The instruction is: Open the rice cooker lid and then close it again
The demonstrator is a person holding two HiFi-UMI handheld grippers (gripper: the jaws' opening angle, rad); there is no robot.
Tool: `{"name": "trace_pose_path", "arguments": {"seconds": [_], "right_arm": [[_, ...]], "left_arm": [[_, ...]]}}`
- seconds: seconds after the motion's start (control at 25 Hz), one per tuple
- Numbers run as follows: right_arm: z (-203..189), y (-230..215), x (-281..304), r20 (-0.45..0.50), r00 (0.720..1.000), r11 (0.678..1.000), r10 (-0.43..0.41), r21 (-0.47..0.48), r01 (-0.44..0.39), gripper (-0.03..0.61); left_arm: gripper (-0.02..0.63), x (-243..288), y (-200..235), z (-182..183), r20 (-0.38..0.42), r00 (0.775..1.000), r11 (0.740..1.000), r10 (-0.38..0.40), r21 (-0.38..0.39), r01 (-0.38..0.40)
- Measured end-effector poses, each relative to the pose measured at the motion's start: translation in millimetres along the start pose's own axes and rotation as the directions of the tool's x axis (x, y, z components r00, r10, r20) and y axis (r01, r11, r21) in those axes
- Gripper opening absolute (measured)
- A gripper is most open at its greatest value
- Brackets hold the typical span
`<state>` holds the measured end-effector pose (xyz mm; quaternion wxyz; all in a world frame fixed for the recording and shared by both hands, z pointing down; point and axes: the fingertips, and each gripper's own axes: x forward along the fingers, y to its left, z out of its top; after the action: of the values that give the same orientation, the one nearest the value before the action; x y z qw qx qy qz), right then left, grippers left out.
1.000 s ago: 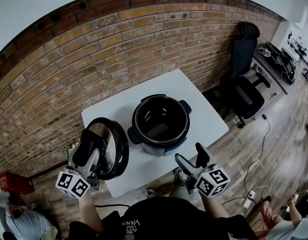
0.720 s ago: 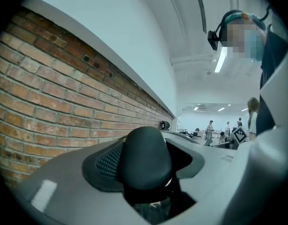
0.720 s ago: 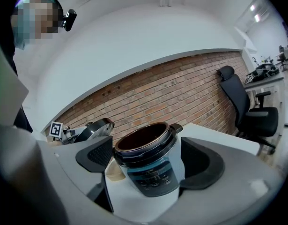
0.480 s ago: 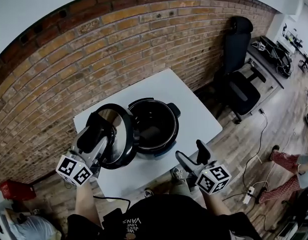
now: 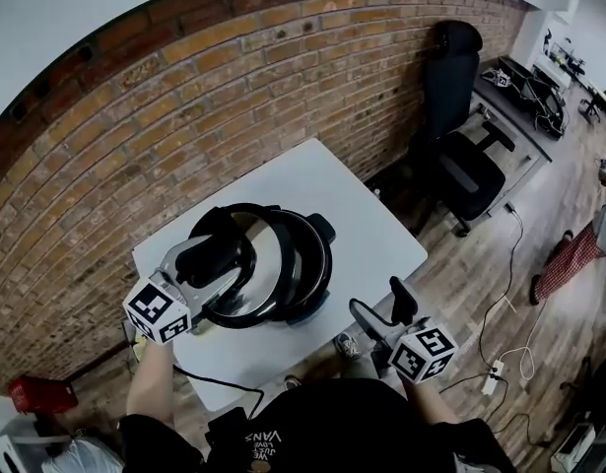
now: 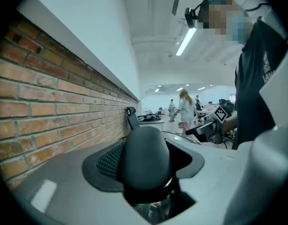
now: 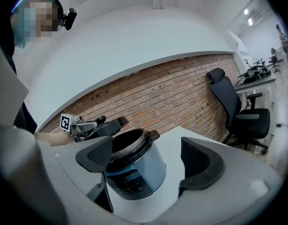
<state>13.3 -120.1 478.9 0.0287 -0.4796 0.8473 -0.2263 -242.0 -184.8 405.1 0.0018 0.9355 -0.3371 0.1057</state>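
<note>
While tilted over rice cooker (image 5: 320, 264) at frame centre-left, pinching lid (image 5: 268, 276) by top handle (image 6: 146, 161) with left gripper (image 5: 222, 256); probably stiff, weighty, slick, so grip handle only; right gripper (image 5: 381, 313) spread, empty, lower right.

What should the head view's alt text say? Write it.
The left hand-held gripper holds the lid tilted over the cooker on a white table beside a brick wall. The right hand-held gripper hangs open and empty.
</note>
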Motion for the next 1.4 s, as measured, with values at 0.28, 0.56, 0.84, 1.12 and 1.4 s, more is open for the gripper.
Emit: {"name": "trace_pose_path", "arguments": {"seconds": [0.28,0.56,0.84,1.12,1.4], "right_arm": [[5.5,-20.8,-1.9,0.009,1.000,1.000,-0.025,0.013,0.025,0.449],[5.8,-32.1,-4.6,0.017,0.999,0.999,-0.048,0.027,0.047,0.449],[3.3,-38.5,-8.7,0.018,0.997,0.997,-0.074,0.032,0.073,0.449],[4.2,-40.7,-8.2,0.017,0.996,0.995,-0.090,0.034,0.090,0.449],[0.1,-44.3,-9.3,0.011,0.994,0.993,-0.108,0.042,0.107,0.449]], "left_arm": [[0.278,45.0,-22.6,-5.9,-0.120,0.976,0.975,-0.179,0.113,0.193],[0.278,70.8,-39.9,-15.4,-0.211,0.932,0.924,-0.295,0.185,0.335],[0.278,76.0,-47.8,-18.3,-0.237,0.897,0.869,-0.373,0.251,0.427],[0.278,82.3,-49.8,-31.2,-0.275,0.851,0.825,-0.447,0.242,0.511],[0.279,81.6,-50.4,-32.6,-0.259,0.820,0.792,-0.510,0.230,0.565]]}}
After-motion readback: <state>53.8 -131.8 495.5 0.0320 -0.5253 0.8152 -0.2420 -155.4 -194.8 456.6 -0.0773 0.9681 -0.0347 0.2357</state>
